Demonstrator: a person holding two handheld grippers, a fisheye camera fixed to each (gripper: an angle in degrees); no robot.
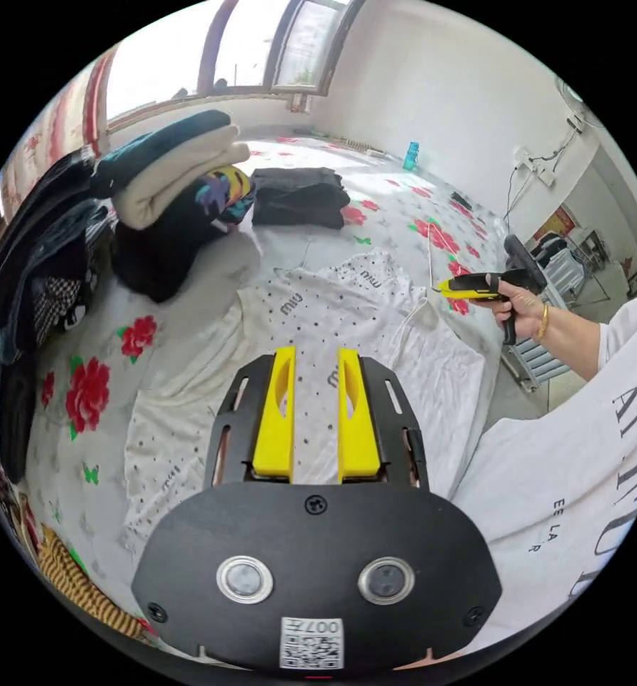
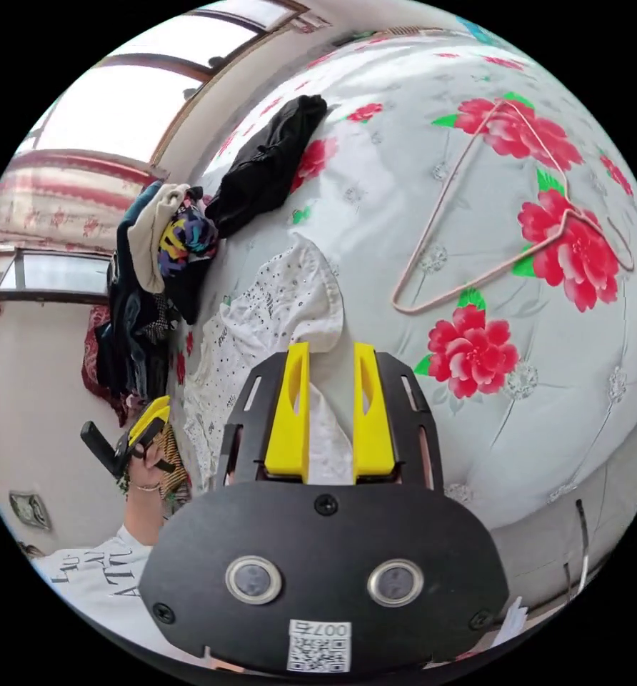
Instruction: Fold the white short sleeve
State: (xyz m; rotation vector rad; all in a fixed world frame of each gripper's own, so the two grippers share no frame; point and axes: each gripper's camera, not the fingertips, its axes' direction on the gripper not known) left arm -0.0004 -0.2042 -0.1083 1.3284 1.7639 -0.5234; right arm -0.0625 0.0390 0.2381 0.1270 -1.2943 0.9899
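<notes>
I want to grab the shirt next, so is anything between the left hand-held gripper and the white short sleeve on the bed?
Nothing visible. The left hand-held gripper hangs open directly over the white short sleeve, with only bare fabric beneath its jaws.

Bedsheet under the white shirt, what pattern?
White bedsheet printed with red flowers and green leaves; clearest in the right gripper view.

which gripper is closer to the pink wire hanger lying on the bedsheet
Right. The right gripper is at the shirt's edge, beside the hanger. The left gripper is over the shirt's middle, farther from it.
</notes>
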